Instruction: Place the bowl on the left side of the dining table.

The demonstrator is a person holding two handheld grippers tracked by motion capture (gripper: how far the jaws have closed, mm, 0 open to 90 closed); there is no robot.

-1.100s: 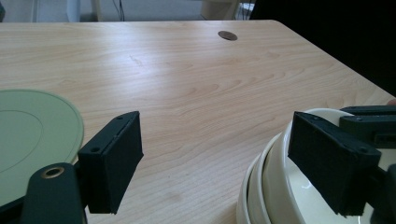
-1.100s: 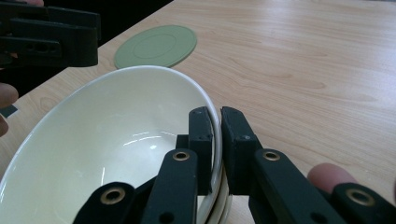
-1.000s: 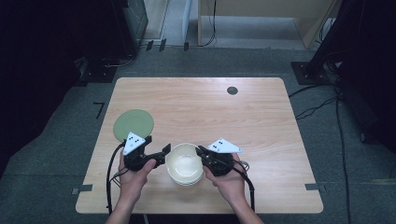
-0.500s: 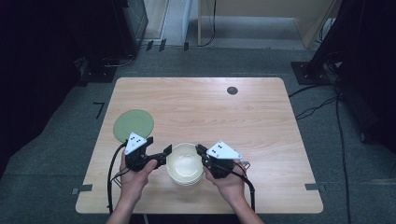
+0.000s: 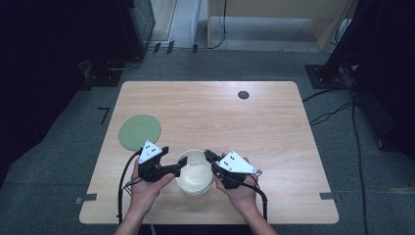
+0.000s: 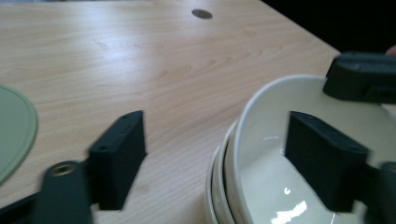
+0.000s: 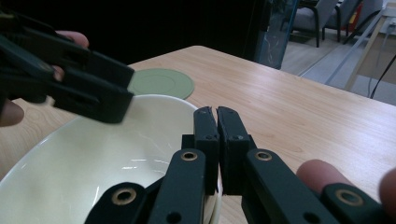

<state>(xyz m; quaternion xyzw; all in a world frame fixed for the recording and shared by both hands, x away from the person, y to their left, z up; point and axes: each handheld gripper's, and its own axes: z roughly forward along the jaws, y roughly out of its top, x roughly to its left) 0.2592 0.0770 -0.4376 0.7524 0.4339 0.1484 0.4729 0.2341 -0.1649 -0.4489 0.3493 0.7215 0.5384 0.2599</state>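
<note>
Two grippers flank a small stack of cream bowls [image 5: 195, 172] at the near edge of the table [image 5: 274, 127], and the layout reads as a set-up for lifting the top bowl off the pile. Farthest left lies a flat, matte green plate [image 5: 140, 131], round with a faint raised rim, well apart from the stack and likely just parked out of the way. Next comes the left gripper [image 5: 180, 165], its two blocky black jaws spread wide; in the left gripper view one jaw hangs over the bare wood outside the bowls while the other sits over the glossy inside, so the rim [image 6: 243, 135] lies between them, not yet pinched. I judge this to be a straddle made ready for a grip on the wall of the top bowl. The bowls themselves are smooth glazed ceramic, thin-lipped and nested closely, with bright highlights in the well. On the right, the right gripper [image 5: 210, 157] has its jaws pressed together at the stack's right rim; in the right gripper view they meet above the lip [image 7: 154, 100] with nothing between them. The table is pale wood-grain laminate with a dark round grommet [image 5: 243, 94] far off.
</note>
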